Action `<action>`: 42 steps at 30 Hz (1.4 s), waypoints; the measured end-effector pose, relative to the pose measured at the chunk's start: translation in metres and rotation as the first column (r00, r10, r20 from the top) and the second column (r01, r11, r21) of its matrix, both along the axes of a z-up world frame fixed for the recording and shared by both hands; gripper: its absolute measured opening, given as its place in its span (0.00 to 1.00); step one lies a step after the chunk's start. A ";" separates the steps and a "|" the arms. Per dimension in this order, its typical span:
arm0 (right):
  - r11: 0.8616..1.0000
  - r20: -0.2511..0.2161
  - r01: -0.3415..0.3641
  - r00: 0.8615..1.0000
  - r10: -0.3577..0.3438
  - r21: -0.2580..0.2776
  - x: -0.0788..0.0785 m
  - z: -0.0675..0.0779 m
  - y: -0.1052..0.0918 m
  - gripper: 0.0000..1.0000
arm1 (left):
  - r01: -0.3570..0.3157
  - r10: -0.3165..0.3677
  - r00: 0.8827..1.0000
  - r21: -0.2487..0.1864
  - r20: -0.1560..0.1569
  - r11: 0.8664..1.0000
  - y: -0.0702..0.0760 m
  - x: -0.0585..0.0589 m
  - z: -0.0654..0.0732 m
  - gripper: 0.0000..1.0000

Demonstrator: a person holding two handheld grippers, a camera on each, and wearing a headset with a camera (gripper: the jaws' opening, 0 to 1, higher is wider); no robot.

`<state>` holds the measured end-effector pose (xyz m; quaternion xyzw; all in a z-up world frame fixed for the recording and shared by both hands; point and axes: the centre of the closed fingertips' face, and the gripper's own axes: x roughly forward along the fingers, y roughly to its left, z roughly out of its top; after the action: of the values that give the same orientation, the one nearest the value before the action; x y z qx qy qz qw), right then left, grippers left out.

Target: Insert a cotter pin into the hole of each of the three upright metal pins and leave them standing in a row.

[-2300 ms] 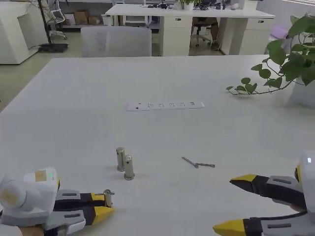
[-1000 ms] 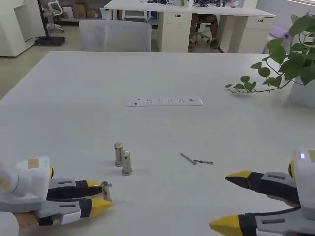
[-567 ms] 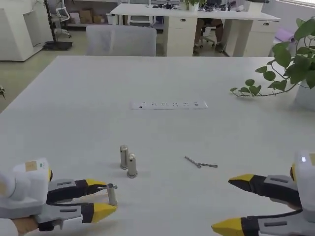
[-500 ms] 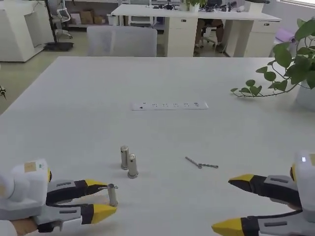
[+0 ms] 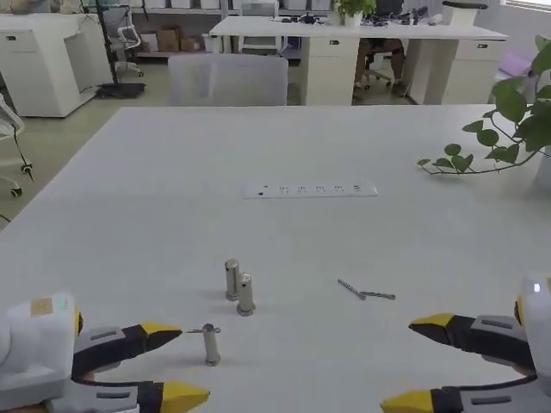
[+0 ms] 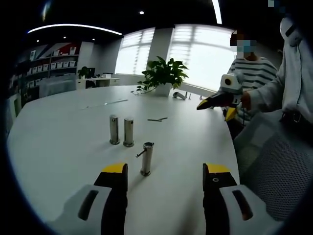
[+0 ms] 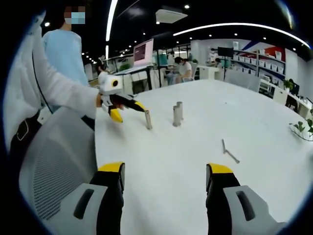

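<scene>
A short shiny metal pin (image 5: 211,344) stands near the front edge of the white worktop (image 5: 129,215), with a thin cotter pin (image 5: 199,329) through its top. The left gripper (image 5: 191,364) sits wide open just in front of it, holding nothing. Two bare pins (image 5: 246,294) stand close behind. The right gripper (image 5: 400,363) is wide open and empty.

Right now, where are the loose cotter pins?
Head view: the loose cotter pins lie on the table, right of the two paired metal pins, beyond the right gripper.
</scene>
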<state>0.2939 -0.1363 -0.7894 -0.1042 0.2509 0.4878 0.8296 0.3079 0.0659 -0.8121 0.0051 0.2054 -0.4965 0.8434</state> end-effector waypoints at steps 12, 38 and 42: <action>1.000 -0.007 -0.026 1.000 0.026 0.000 0.002 -0.005 0.008 0.70 | -0.005 0.004 1.000 -0.023 -0.030 1.000 -0.004 -0.030 0.010 0.74; 0.994 -0.024 -0.109 0.994 0.108 -0.021 0.021 -0.014 0.043 0.67 | -0.051 0.051 0.999 -0.028 -0.005 0.998 0.011 -0.053 0.015 0.81; 0.991 -0.014 -0.130 0.991 0.130 -0.027 0.033 -0.013 0.056 0.66 | -0.052 0.052 0.999 -0.028 0.001 0.998 0.011 -0.054 0.015 0.81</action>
<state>0.3274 -0.0800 -0.8021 -0.1288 0.2553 0.5380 0.7930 0.2536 0.0774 -0.7966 -0.0118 0.1979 -0.4773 0.8561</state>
